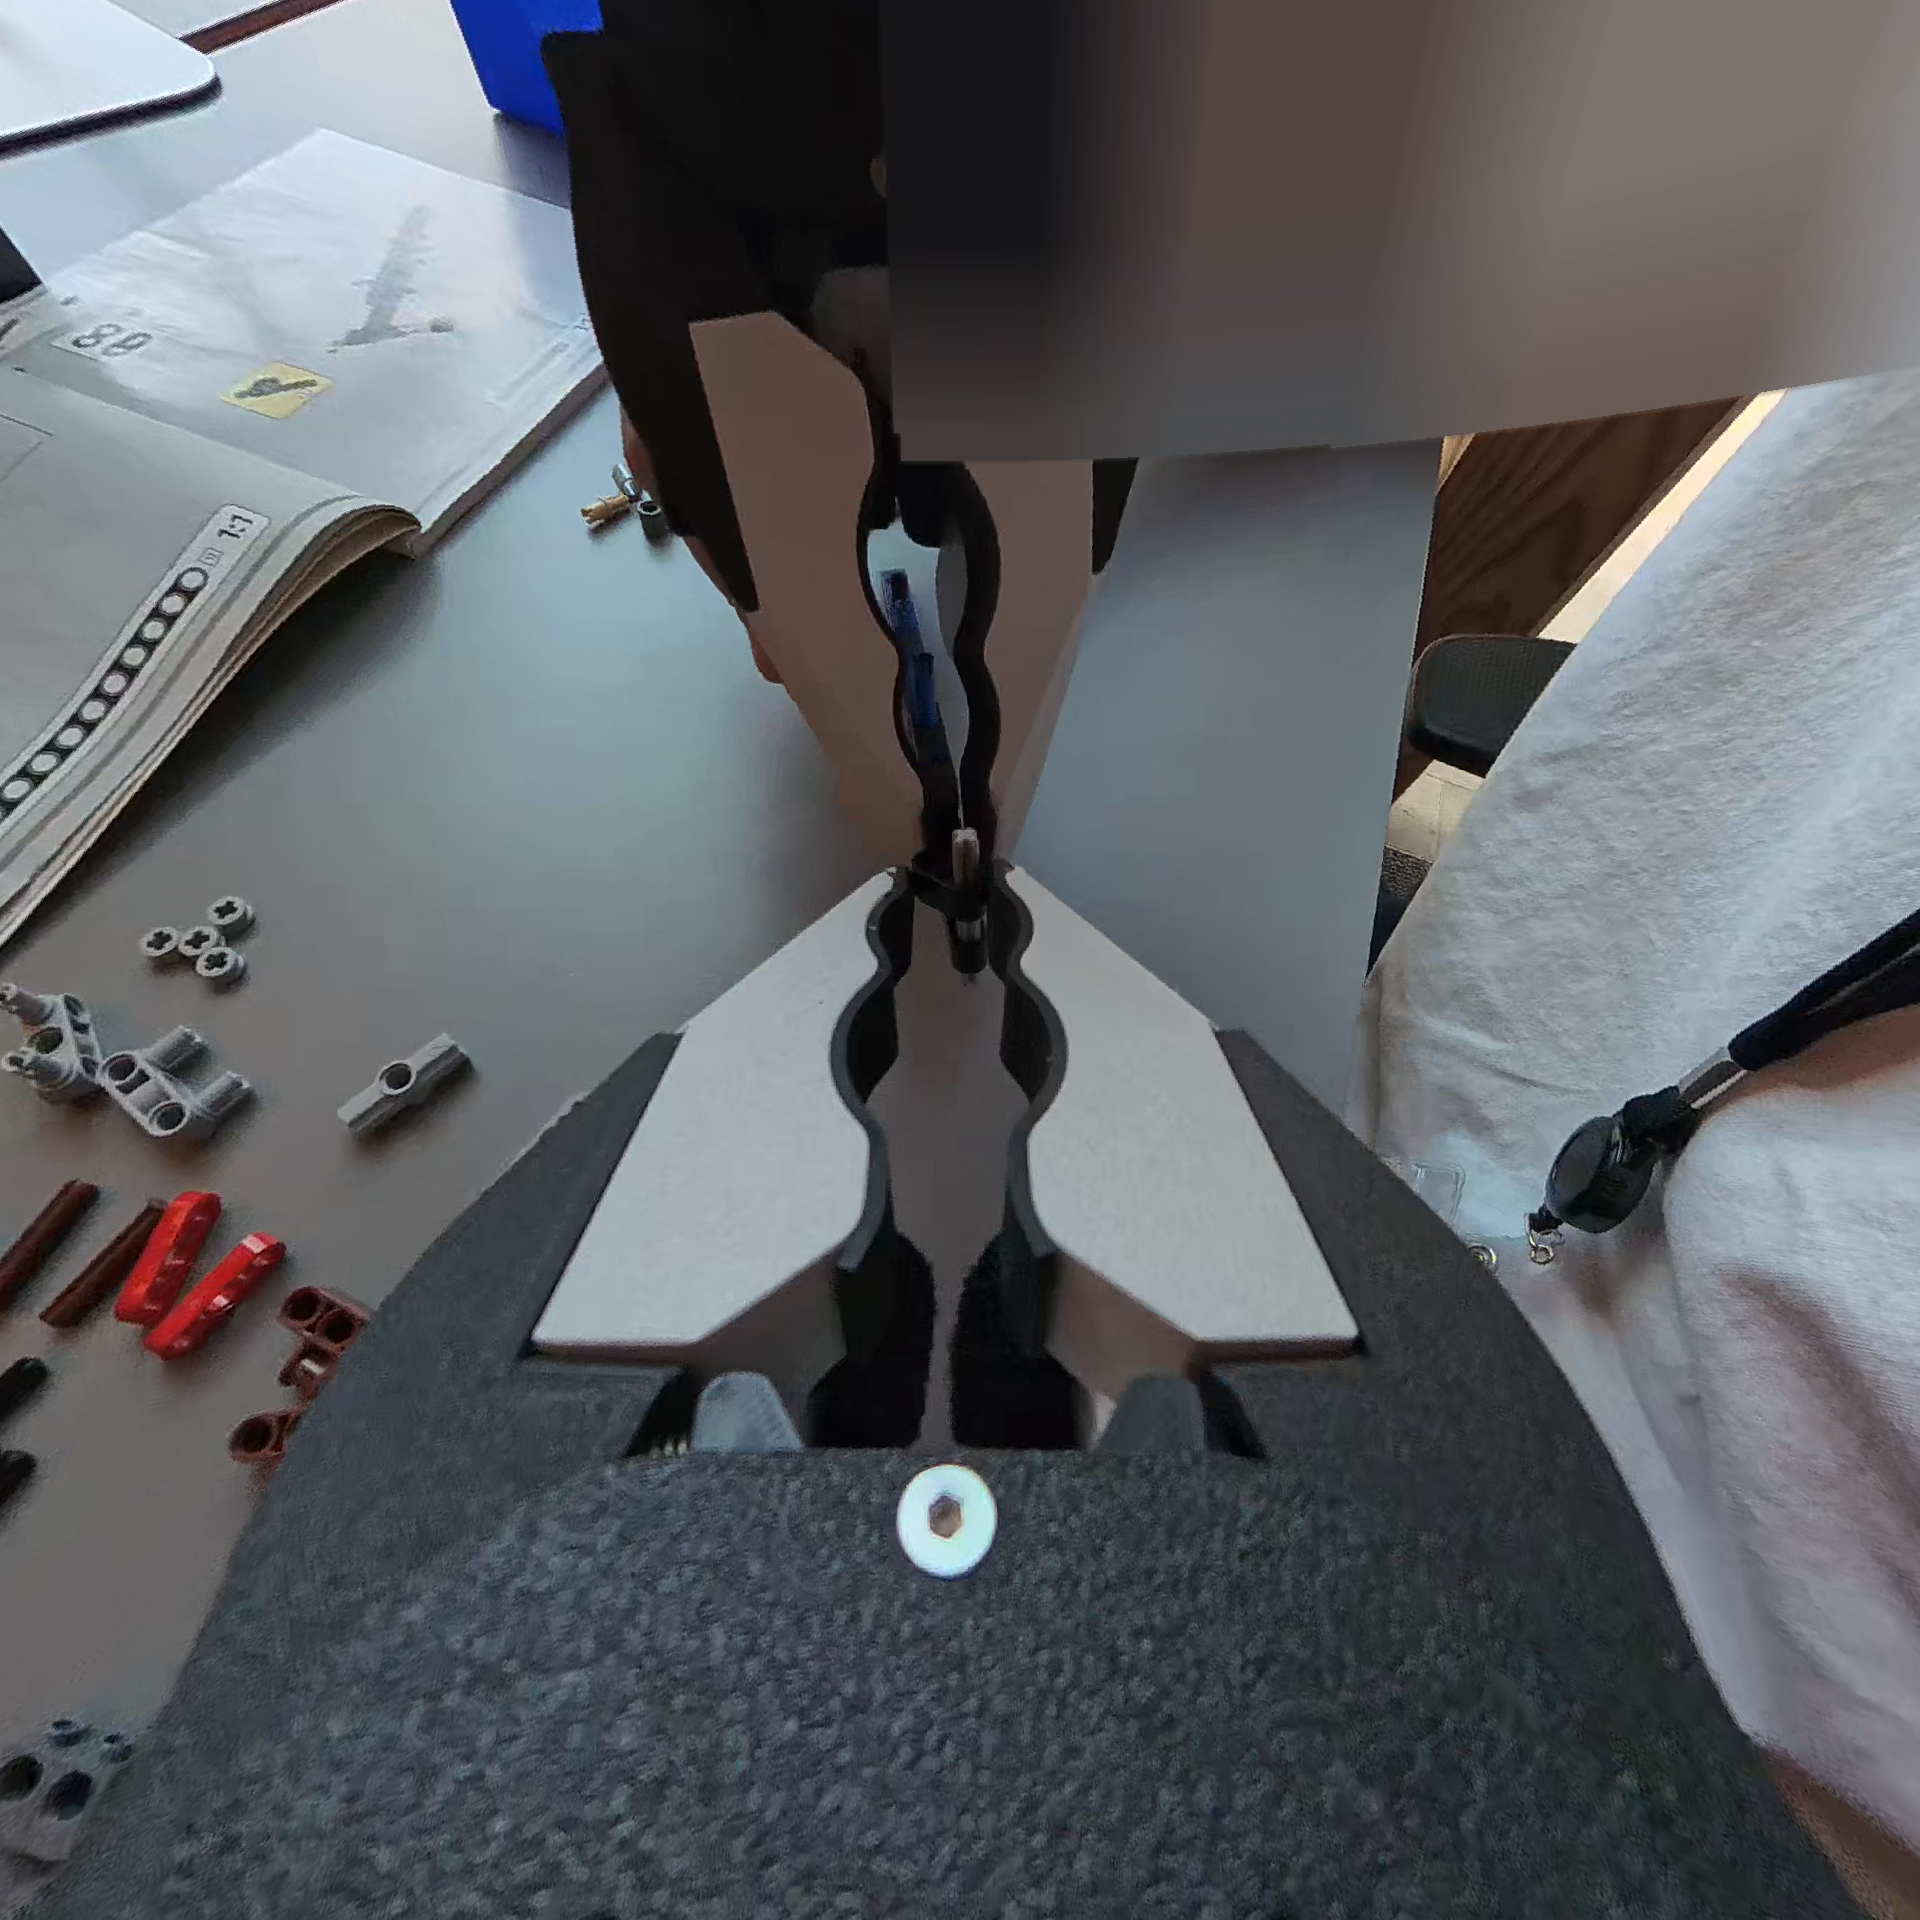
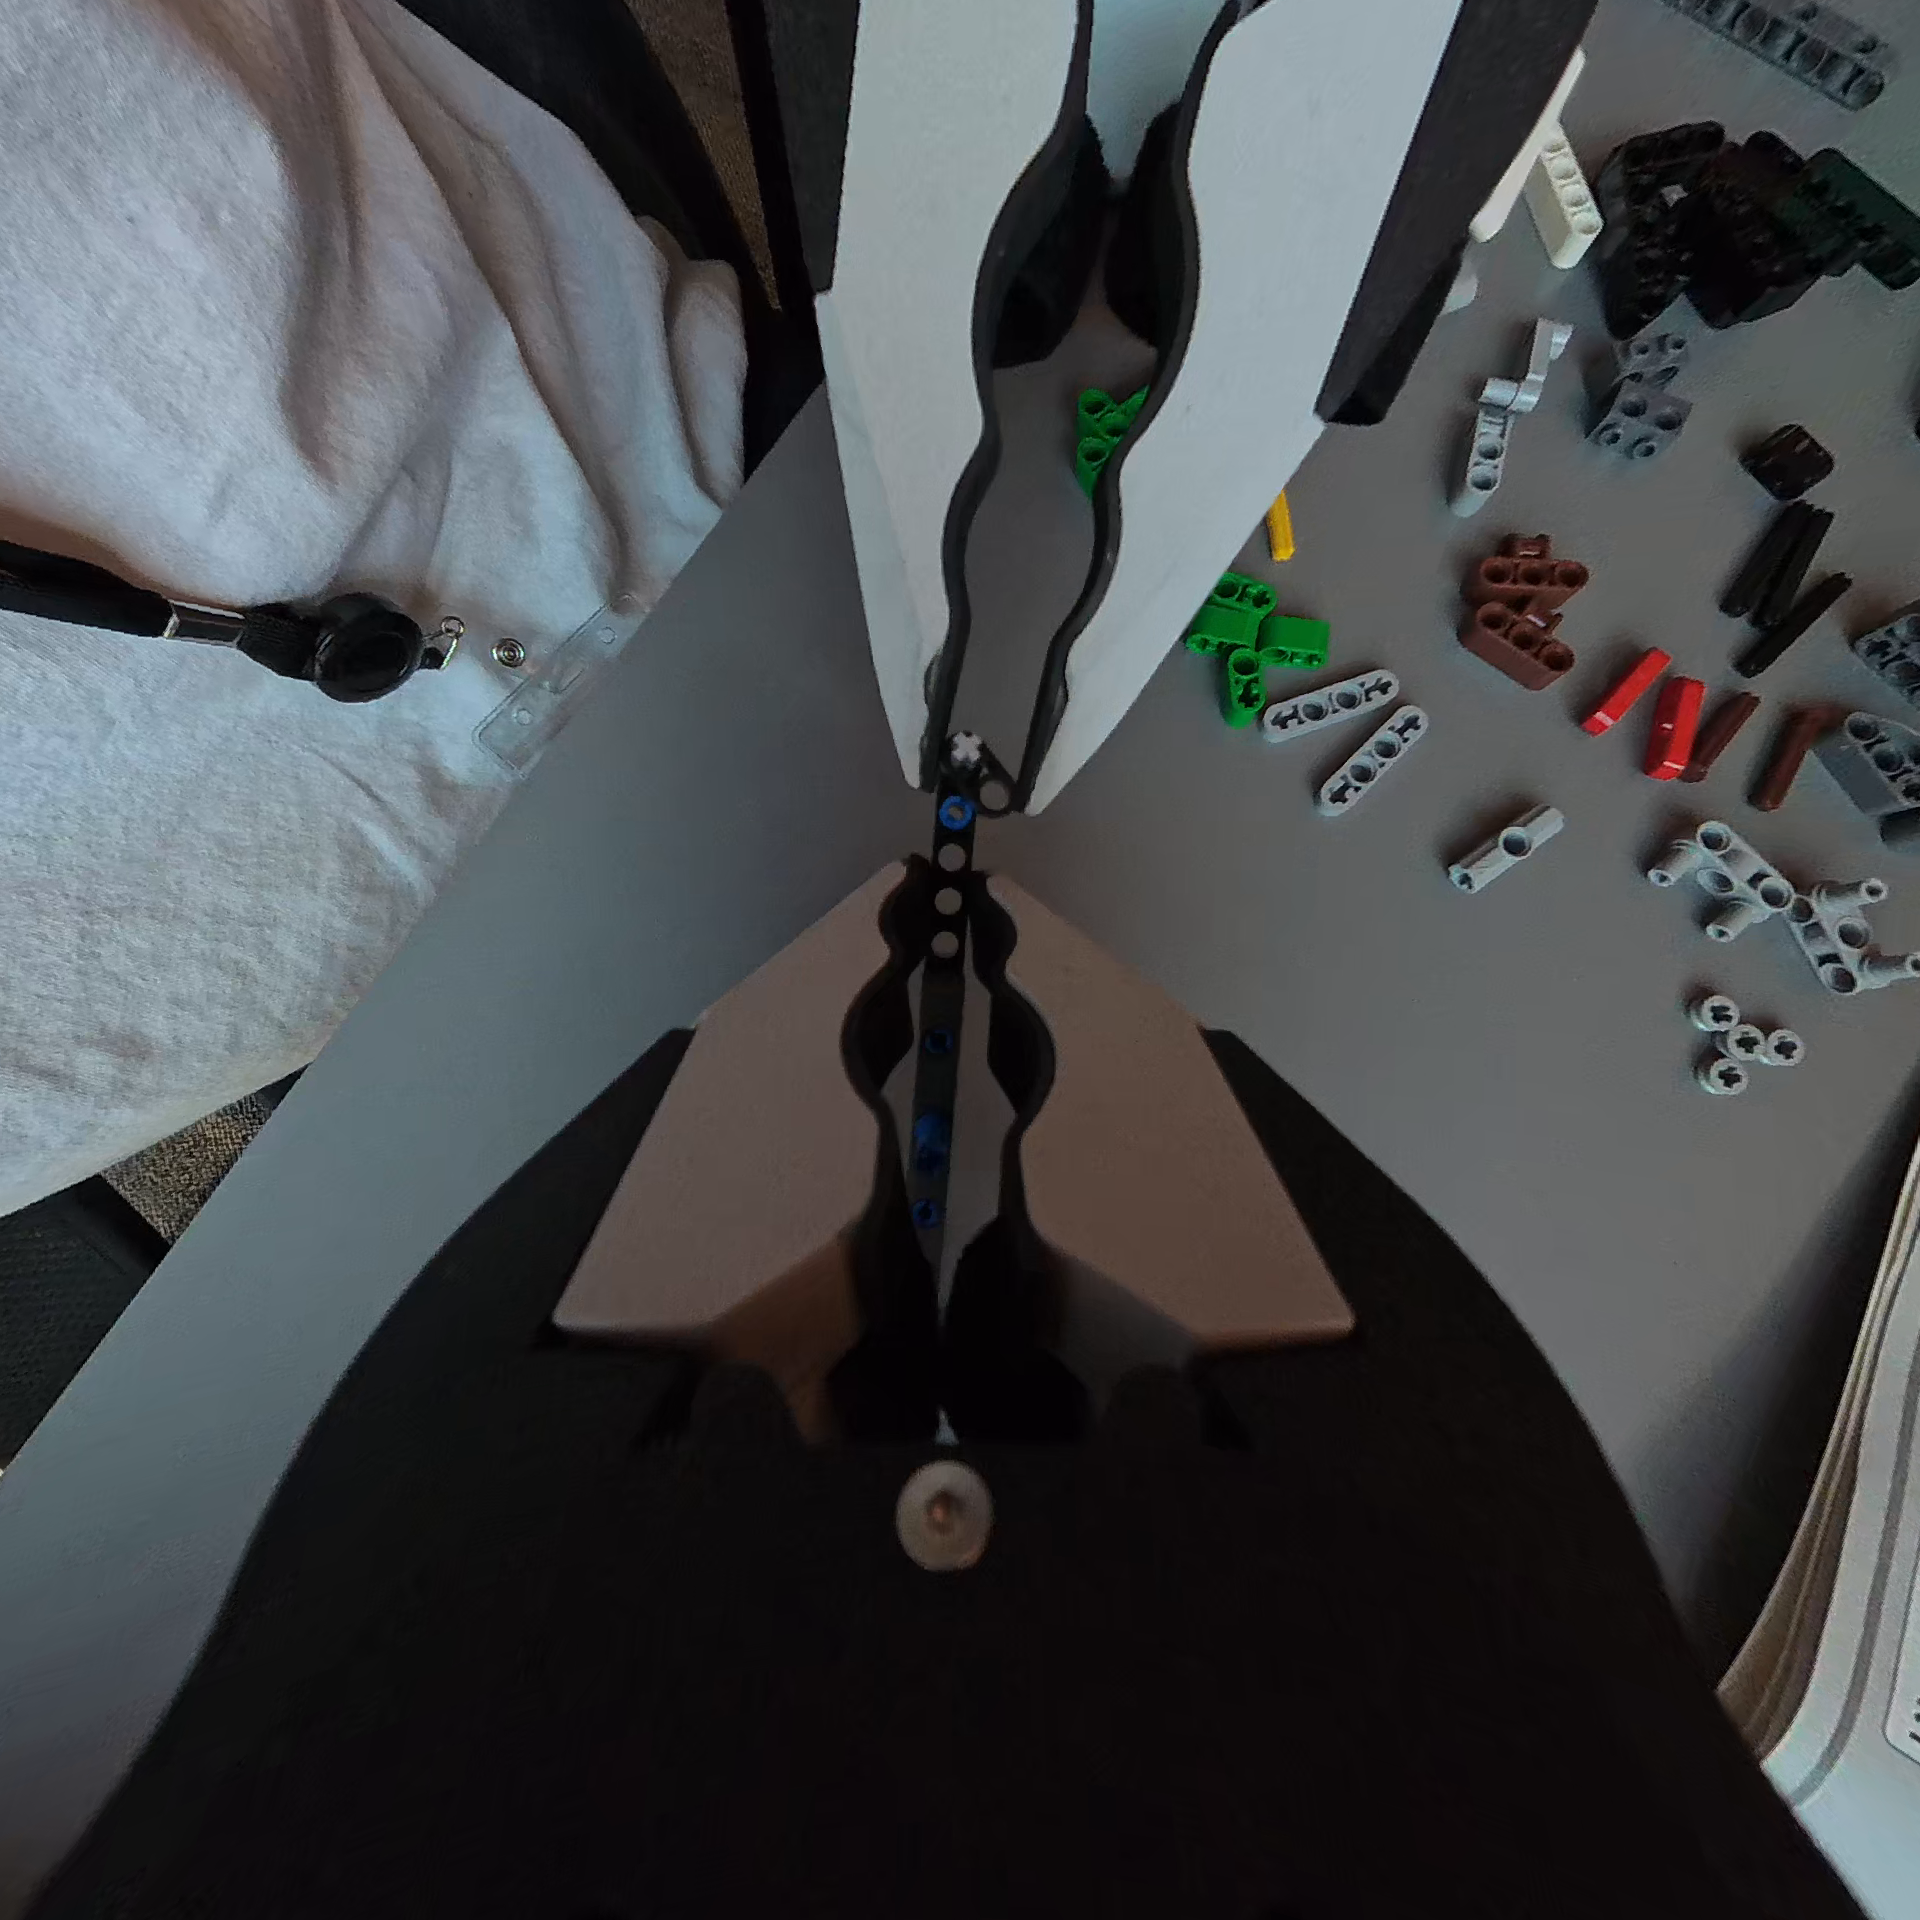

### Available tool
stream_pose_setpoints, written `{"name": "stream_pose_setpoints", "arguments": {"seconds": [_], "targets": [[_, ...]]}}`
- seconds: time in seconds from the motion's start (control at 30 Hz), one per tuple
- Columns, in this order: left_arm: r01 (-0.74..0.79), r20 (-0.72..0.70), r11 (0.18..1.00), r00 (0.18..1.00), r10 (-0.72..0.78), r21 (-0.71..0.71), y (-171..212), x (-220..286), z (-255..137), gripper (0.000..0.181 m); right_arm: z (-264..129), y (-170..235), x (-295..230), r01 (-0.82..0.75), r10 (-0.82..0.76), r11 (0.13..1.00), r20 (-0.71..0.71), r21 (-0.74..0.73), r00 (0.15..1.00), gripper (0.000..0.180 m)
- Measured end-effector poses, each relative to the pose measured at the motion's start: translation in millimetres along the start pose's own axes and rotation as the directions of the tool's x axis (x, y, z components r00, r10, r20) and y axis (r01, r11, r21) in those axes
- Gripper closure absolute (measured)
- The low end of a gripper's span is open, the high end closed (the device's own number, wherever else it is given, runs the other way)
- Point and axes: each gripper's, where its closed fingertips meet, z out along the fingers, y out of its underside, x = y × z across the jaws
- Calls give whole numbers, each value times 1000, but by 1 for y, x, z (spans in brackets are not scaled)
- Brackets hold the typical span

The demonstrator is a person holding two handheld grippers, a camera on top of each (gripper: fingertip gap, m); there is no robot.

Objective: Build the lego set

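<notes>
In the right wrist view my right gripper [image 2: 945,878] is shut on a long black beam [image 2: 940,997] with blue pins, held edge-on between the fingers with its end sticking out past the tips. My left gripper [image 2: 971,774] comes in from above, tip to tip with it. It is shut on a small black connector with a light grey axle [image 2: 966,746], which touches the beam's end. In the left wrist view my left gripper [image 1: 951,888] holds that connector and axle [image 1: 964,857], and the right gripper [image 1: 956,821] holds the beam [image 1: 916,675].
An open instruction booklet [image 1: 260,364] lies at the far left. Loose parts lie on the grey table [image 1: 582,790]: grey bushes [image 1: 203,940], red beams [image 1: 197,1278], green connectors [image 2: 1257,644], brown pieces [image 2: 1522,623] and a black assembly [image 2: 1745,218]. A person in a white shirt [image 2: 260,312] sits at the table edge. My two grippers' fingertips are within a few centimetres of each other. The black assembly [image 2: 1745,218] is about 25 centimetres from both grippers' fingertips.
</notes>
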Motion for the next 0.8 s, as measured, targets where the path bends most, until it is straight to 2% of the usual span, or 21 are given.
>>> {"name": "stream_pose_setpoints", "arguments": {"seconds": [0.2, 0.33, 0.47, 0.67, 0.8], "targets": [[66, 24, 998, 997, -67, 22, -5, -5, -1, 168, -5, -1, 6, -5, 5, 1000, -31, 5, 999, 174], [76, 111, 996, 991, -71, -37, 2, -9, 2, 157, -5, 2, 10, -6, 5, 1000, -51, -9, 999, 174], [86, 190, 995, 979, -73, -57, 5, -13, 4, 167, -5, 4, 12, -13, 12, 1000, -56, -12, 998, 174], [141, 256, 989, 958, -127, -37, 3, -18, 1, 163, -5, 8, 17, -22, 20, 999, -82, -31, 996, 174], [127, 315, 990, 943, -103, -56, 7, -20, 3, 171, -5, 8, 18, -26, 23, 999, -88, -32, 996, 174]]}}
